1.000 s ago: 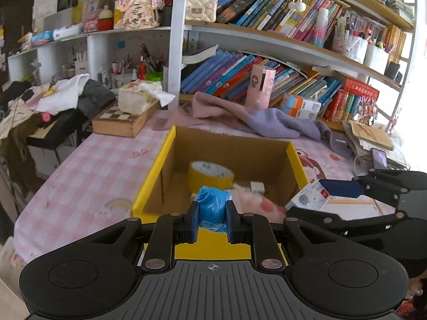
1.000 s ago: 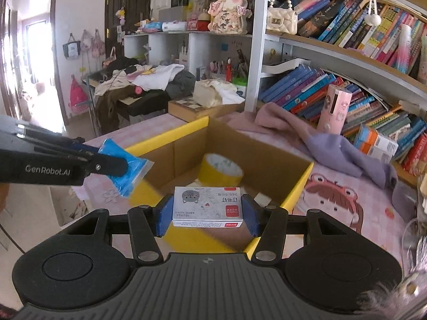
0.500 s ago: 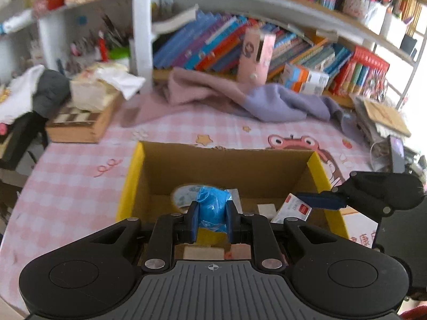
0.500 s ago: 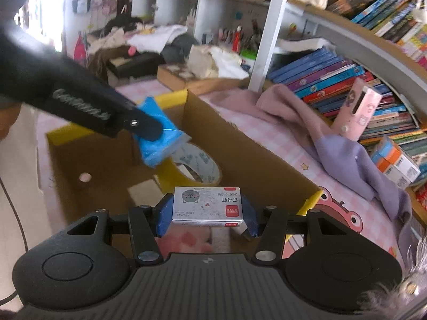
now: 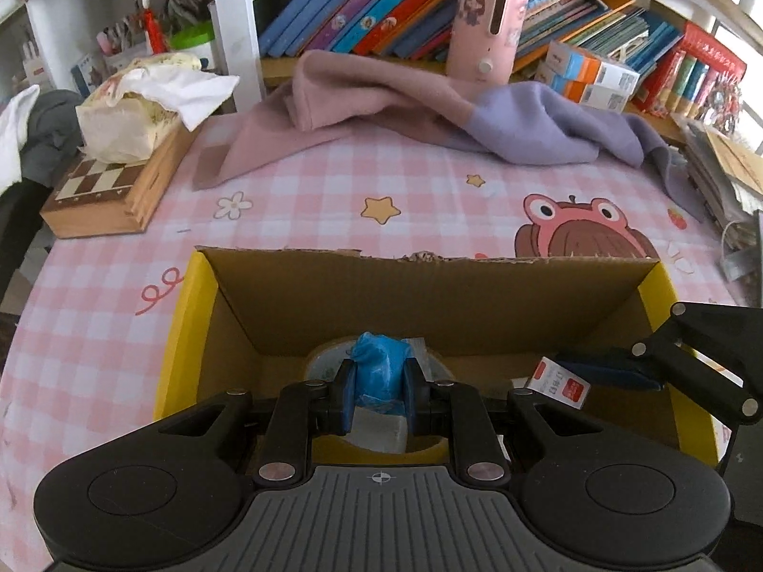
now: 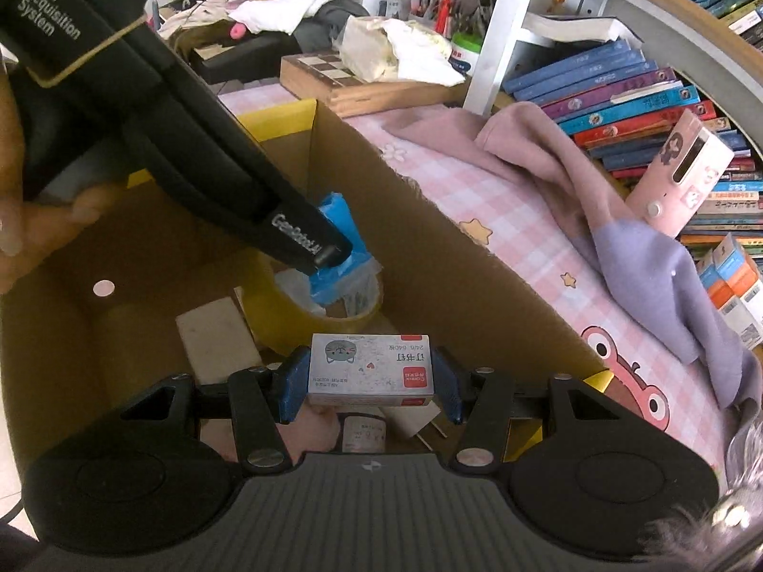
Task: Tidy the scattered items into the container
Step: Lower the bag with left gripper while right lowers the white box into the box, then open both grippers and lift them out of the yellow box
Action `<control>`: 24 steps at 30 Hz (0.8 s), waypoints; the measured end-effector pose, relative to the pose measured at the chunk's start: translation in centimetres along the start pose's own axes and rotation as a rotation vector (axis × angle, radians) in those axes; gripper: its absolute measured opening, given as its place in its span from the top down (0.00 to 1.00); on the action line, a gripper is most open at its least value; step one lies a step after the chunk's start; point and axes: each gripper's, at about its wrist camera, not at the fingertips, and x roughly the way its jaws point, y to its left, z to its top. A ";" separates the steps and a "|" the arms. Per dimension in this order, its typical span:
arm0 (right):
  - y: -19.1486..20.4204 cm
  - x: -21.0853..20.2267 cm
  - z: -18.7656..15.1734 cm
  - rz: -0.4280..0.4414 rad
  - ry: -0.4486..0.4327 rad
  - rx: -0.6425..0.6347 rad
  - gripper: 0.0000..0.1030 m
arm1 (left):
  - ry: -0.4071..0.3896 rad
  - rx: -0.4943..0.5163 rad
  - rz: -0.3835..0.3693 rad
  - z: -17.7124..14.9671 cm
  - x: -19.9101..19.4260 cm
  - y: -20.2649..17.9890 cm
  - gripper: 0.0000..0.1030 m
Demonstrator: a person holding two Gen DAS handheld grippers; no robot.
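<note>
Left tool (image 5: 379, 383) pinches a crumpled blue plastic packet (image 5: 381, 372) between its narrow blue pads, directly above a yellow tape roll (image 6: 329, 314) lying inside the open brown cardboard box with yellow flaps (image 5: 429, 295). Right tool (image 6: 371, 376), to its right over the same box, clamps a small white staple box with a red label (image 6: 371, 371). Beyond both tools, a pink-and-lilac cloth (image 5: 429, 114) lies on the pink checked tabletop (image 5: 310, 200).

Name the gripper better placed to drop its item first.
Left, probably. The left gripper holds the blue packet low over the tape roll inside the cardboard box; the right gripper's staple box sits higher.
</note>
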 end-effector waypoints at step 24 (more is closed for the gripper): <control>2.2 -11.3 -2.8 -0.079 -0.244 0.155 0.40 | -0.415 0.055 0.030 -8.0 -15.2 -3.4 0.24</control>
